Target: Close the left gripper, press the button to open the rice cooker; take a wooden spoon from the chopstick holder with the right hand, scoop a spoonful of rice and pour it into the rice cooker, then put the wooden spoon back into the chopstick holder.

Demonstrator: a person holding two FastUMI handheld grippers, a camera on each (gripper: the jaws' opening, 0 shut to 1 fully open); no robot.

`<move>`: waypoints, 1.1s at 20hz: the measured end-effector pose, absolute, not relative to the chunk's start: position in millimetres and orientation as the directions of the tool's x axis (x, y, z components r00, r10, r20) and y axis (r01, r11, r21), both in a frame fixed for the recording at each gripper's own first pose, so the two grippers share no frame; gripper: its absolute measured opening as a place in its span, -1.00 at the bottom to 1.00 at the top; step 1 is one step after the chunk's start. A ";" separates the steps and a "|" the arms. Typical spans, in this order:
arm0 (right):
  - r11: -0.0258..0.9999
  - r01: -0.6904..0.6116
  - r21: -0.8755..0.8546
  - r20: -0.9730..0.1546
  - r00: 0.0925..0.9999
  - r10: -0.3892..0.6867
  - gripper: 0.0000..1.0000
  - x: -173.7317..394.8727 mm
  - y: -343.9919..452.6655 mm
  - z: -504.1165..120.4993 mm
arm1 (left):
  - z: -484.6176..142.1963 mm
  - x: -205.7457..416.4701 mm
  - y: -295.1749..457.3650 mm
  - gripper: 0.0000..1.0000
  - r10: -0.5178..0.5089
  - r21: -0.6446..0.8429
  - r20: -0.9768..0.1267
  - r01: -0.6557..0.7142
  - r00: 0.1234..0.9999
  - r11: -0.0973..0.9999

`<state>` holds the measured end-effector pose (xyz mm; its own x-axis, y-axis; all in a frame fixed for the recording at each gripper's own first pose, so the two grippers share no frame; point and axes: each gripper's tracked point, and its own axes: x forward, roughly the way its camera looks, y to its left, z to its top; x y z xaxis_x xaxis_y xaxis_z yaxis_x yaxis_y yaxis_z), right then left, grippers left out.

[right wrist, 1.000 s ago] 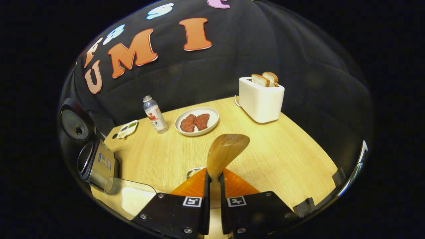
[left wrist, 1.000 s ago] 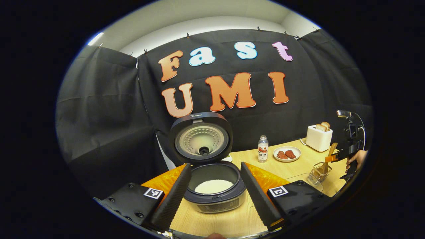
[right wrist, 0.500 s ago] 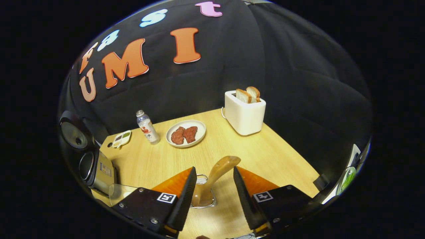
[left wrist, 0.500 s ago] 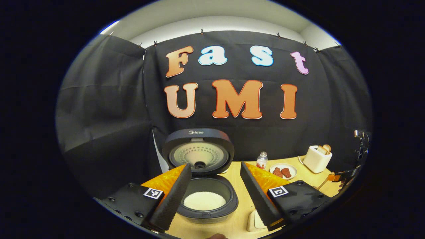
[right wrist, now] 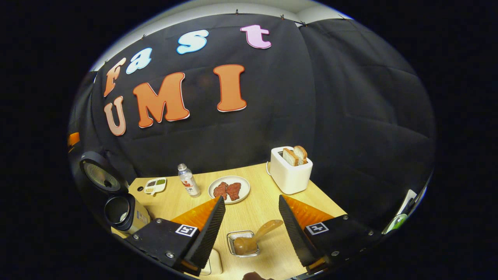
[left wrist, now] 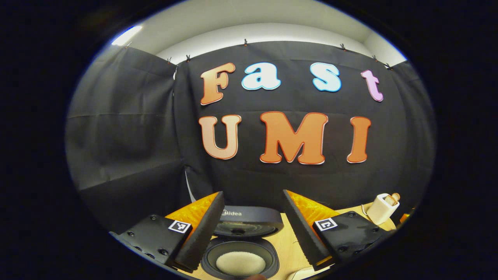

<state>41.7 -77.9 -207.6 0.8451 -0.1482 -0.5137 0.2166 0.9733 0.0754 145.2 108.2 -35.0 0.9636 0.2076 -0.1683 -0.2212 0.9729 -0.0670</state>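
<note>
The wooden table (right wrist: pixel 256 186) spreads out ahead of the right gripper's fingers, and a strip of it shows between the left gripper's fingers too. The rice cooker (left wrist: pixel 242 249) sits directly between and just beyond the fingers of the left gripper (left wrist: pixel 252 212), its lid (left wrist: pixel 249 222) raised upright and white rice (left wrist: pixel 241 263) lying in the pot; in the right gripper view the cooker (right wrist: pixel 123 212) stands far off past the left finger, lid up. A white toaster (right wrist: pixel 290 171) holding two bread slices stands ahead of the right finger, near the table's far edge. A plate (right wrist: pixel 229 189) with two pieces of red meat lies straight ahead of the right gripper (right wrist: pixel 251 216), with a bottle (right wrist: pixel 188 181) and a small sectioned dish (right wrist: pixel 155 185) farther left. The chopstick holder (right wrist: pixel 243 243) rests on the table between the fingers, the wooden spoon (right wrist: pixel 256 235) leaning inside it. Both grippers' fingers are spread wide, touching nothing.
</note>
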 end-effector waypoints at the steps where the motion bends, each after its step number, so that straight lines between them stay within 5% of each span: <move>1: 0.975 0.211 0.070 -0.505 0.851 -0.147 0.72 43.8 -76.0 -201.0 | -29.4 157.5 112.9 0.99 0.221 -0.061 -0.165 -0.233 0.961 0.971; 5: 0.980 0.189 0.055 -0.491 0.860 -0.139 0.72 49.4 -64.6 -185.9 | -46.9 203.6 135.5 0.87 0.298 -0.017 -0.243 -0.311 0.923 0.950; 8: 0.984 0.174 0.043 -0.493 0.860 -0.131 0.72 49.7 -58.1 -180.4 | -83.8 213.5 143.3 1.00 0.330 0.010 -0.350 -0.349 0.877 0.937; 10: 0.984 0.174 0.038 -0.497 0.858 -0.132 0.72 50.1 -56.7 -178.3 | -109.9 220.3 149.5 0.87 0.338 0.025 -0.414 -0.361 0.845 0.932; 13: 0.985 0.168 0.041 -0.500 0.857 -0.125 0.72 51.7 -51.4 -179.2 | -145.7 217.0 160.2 1.00 0.366 0.077 -0.493 -0.379 0.789 0.922; 22: 0.992 0.108 0.070 -0.495 0.867 -0.059 0.72 61.6 -19.9 -175.9 | -198.9 147.8 128.9 0.94 0.283 0.067 -0.674 -0.326 0.682 0.943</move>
